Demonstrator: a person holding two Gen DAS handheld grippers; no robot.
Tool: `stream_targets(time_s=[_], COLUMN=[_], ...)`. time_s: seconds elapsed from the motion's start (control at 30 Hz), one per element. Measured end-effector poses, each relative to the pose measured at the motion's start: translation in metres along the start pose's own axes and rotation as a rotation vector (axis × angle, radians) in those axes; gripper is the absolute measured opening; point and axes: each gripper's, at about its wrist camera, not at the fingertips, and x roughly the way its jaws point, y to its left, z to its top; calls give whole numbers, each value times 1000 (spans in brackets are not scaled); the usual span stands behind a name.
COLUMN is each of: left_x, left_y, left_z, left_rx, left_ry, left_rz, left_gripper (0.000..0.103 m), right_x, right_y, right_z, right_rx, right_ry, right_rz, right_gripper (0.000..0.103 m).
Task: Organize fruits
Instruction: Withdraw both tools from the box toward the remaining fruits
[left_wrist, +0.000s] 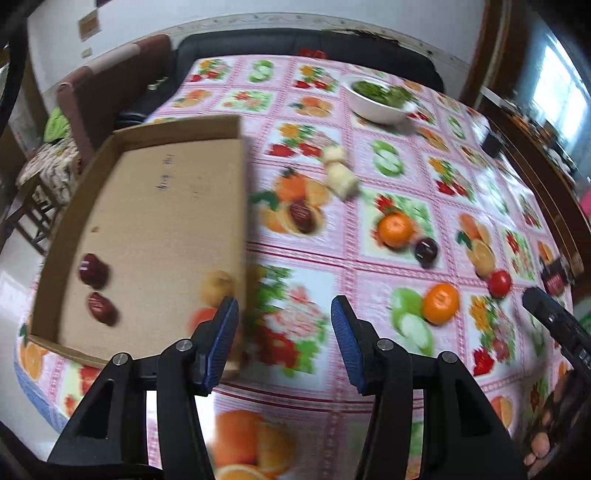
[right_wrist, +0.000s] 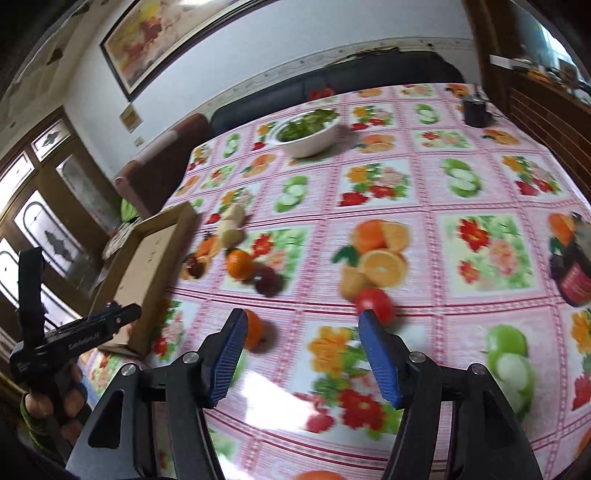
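**Mia:** Right gripper is spread wide and holds nothing. Left gripper is spread wide too, and it holds nothing.

**Ben:** Where is the fruit?

**Mia:** Some is already in the cardboard box: two dark red fruits and a yellowish one by the box wall. The rest lies loose on the desk.

**Ben:** Which loose one comes next, do you think?

**Mia:** I think it is one of the two by the right gripper. A red tomato sits just past the tip of its right finger. An orange sits just past the tip of its left finger. Both are round, so there is no long side to line up with.

**Ben:** And the left gripper?

**Mia:** It is by the box wall. That same orange is off to its right, well apart. So the right gripper is nearer.

**Ben:** Anything farther away?

**Mia:** Another orange and a dark plum touch each other. Behind them lies a pale peeled banana, pointing away toward the white bowl. The pictures are blurry, so I can't be sure.
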Motion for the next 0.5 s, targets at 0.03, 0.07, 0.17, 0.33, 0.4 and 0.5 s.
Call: stream_targets(time_s=[0.03,0.07,0.17,0.33,0.4,0.5], left_x=[1,2,6,14,18,22], left_y=[-5,-10,-27,-49,-57,-66], left_z=[-1,-2,-6,-9,-7,-6], left_rx=[8,16,48,82,89,99], left_ry=[3,7,22,51,64,72], left_rz=[-17,-32,-65,-110,-127,-147], left_gripper=[51,51,51,51,51,51], right_x=[-1,-1,0,5,9,16], right_y=[-4,-6,-16,-22,-23,-22], right_z=[-2,-3,-6,-9,-8,-5], right_rx=[-1,0,8,3,-4,-17], right_ry=[-4,-5,-1,9,11,21], right_rz=[-16,-28,-47,-78,-86,-101], right_gripper=[65,65,64,64,63,63])
